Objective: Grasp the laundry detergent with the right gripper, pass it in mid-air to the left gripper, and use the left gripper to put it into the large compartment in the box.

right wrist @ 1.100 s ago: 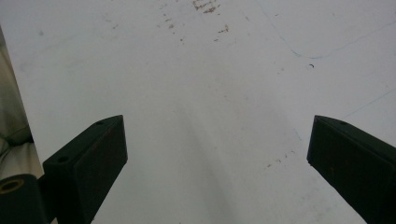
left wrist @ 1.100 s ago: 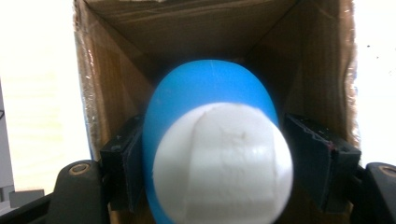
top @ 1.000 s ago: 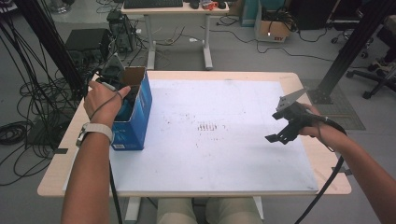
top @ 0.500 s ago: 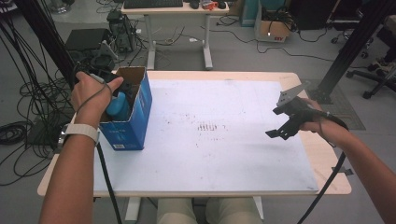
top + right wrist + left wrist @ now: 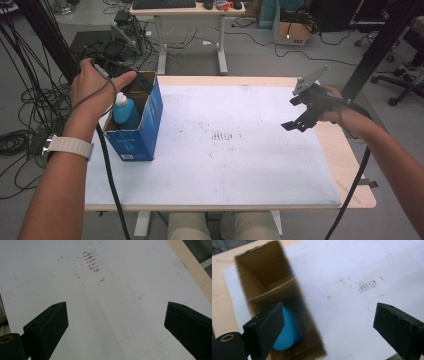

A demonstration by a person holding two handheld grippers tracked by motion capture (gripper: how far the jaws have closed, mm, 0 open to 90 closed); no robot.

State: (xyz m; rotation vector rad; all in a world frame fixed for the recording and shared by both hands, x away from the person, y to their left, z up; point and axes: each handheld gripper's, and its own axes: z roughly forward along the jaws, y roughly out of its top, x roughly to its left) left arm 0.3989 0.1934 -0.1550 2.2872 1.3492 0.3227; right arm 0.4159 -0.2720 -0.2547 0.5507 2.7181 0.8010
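the left gripper (image 5: 329, 327), jaws wide and empty, has lifted off the blue box (image 5: 145, 131) at the table's left edge, the blue bottle (image 5: 125, 111) now standing inside it, so the drop looks done, while the right gripper (image 5: 301, 115) hovers wide open.

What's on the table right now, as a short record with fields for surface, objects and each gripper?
surface: white mat on a wooden table
box: blue carton, open top, at the mat's left edge
contents: blue bottle with white cap, upright inside
left gripper: open, above the carton
right gripper: open, over bare mat, holding nothing
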